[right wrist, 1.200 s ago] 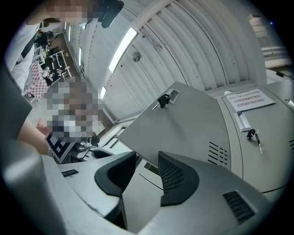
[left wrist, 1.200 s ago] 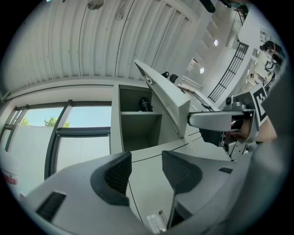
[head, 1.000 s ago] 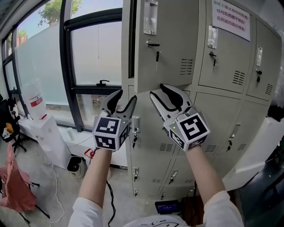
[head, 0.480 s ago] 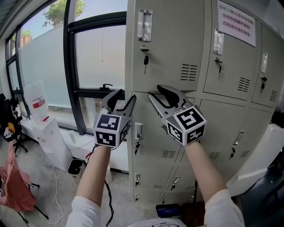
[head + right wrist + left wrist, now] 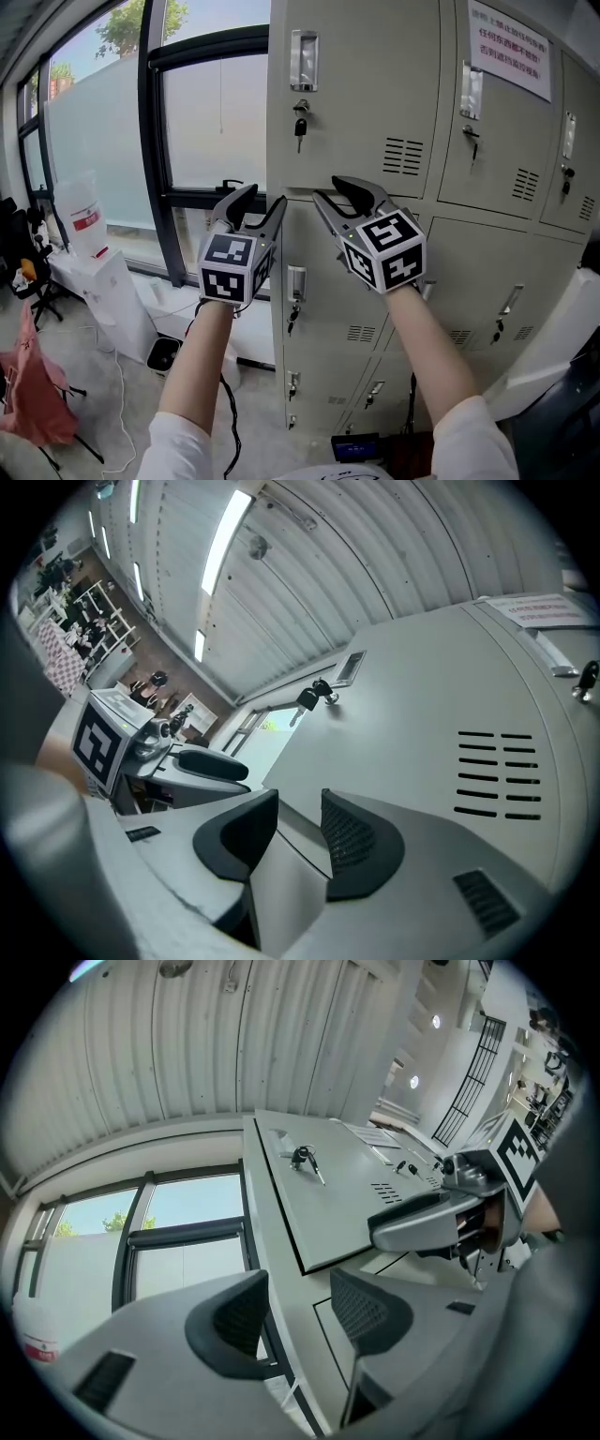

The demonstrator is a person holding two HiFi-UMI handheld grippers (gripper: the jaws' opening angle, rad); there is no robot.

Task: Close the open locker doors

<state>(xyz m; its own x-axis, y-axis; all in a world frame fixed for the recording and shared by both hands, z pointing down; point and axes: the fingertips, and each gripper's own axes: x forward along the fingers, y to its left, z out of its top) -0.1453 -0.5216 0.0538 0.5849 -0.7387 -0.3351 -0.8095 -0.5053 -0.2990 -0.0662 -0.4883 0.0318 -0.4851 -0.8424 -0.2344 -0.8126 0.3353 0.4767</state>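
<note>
The right claw, at the centre of the frame, has its jaws well apart and empty. Its tips touch or sit just beside the lower edge of the upper locker door. The left claw, just to its left, is likewise parted and holds nothing, near that door's left edge. The door looks almost flush, but I cannot tell whether it has latched. A push this low could slide off the edge, or let the door spring back out. A stray tip could also knock the hanging key.
</note>
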